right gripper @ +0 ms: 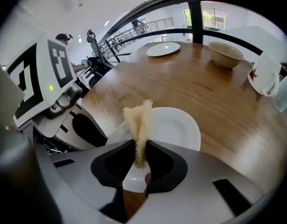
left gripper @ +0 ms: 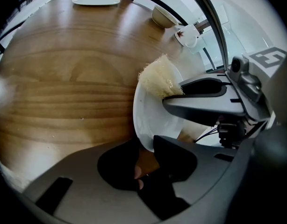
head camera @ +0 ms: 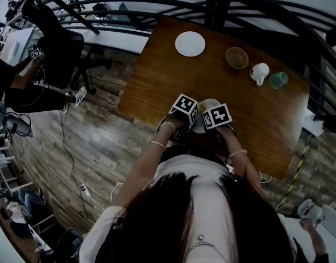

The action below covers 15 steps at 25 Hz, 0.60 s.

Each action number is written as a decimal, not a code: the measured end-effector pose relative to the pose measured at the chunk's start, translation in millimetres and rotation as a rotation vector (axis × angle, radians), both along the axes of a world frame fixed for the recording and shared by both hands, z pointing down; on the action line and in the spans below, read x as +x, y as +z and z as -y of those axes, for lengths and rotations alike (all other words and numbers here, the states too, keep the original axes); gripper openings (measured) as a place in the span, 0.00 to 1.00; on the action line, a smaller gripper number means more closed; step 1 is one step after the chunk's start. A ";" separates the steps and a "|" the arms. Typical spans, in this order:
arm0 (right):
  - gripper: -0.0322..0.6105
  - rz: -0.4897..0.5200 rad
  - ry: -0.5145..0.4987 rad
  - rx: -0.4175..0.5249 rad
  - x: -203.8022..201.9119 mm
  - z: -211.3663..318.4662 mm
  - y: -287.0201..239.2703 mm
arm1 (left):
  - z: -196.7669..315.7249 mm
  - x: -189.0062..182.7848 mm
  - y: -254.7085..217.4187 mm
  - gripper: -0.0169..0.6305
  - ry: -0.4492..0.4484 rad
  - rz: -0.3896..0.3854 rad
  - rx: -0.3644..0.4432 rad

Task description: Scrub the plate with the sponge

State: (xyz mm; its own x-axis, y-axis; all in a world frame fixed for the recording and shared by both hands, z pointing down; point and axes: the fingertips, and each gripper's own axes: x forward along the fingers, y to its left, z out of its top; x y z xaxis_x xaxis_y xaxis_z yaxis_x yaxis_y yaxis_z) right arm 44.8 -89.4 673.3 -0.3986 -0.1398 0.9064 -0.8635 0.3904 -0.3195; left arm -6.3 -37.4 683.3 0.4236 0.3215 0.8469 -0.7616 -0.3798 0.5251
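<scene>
A small white plate (left gripper: pixel 150 118) is tilted up off the wooden table, and my left gripper (left gripper: pixel 146 146) is shut on its near rim. A pale yellow fibrous sponge (right gripper: pixel 139 118) stands upright, pinched in my right gripper (right gripper: pixel 139 155), which is shut on it. The sponge (left gripper: pixel 160 78) rests against the plate's upper face (right gripper: pixel 176 127). In the head view the left gripper (head camera: pixel 185 108) and the right gripper (head camera: pixel 217 116) sit side by side at the table's near edge, and the plate (head camera: pixel 207 104) mostly hides behind their marker cubes.
Farther back on the wooden table (head camera: pixel 173 81) lie a second white plate (head camera: pixel 190 43), a tan bowl (head camera: pixel 237 57), a white mug (head camera: pixel 260 73) and a teal cup (head camera: pixel 278 80). A dark railing runs behind the table. Office chairs and a person are at the left.
</scene>
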 end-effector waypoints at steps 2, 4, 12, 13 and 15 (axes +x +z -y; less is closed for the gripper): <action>0.19 -0.004 0.030 0.001 8.9 2.9 -0.4 | -0.2 -0.2 0.0 0.20 0.000 0.001 0.001; 0.19 -0.008 0.058 0.004 16.7 5.6 -0.6 | 0.2 -1.1 0.4 0.20 -0.001 0.003 0.002; 0.19 -0.026 0.140 0.012 42.0 9.6 -3.2 | 2.6 -4.0 1.3 0.20 -0.001 0.005 0.002; 0.19 -0.026 0.151 0.016 44.6 10.4 -4.1 | 3.1 -4.4 1.5 0.20 -0.001 0.005 0.002; 0.19 -0.028 0.171 0.024 49.0 12.0 -6.1 | 3.8 -5.8 1.7 0.20 -0.002 0.005 0.003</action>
State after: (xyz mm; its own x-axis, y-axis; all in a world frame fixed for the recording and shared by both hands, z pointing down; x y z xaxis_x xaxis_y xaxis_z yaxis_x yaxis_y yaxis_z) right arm 93.8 -101.4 667.2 -0.3417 -0.2249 0.9125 -0.9264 0.2439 -0.2868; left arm -12.0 -41.1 685.1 0.4202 0.3185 0.8497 -0.7647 -0.3799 0.5205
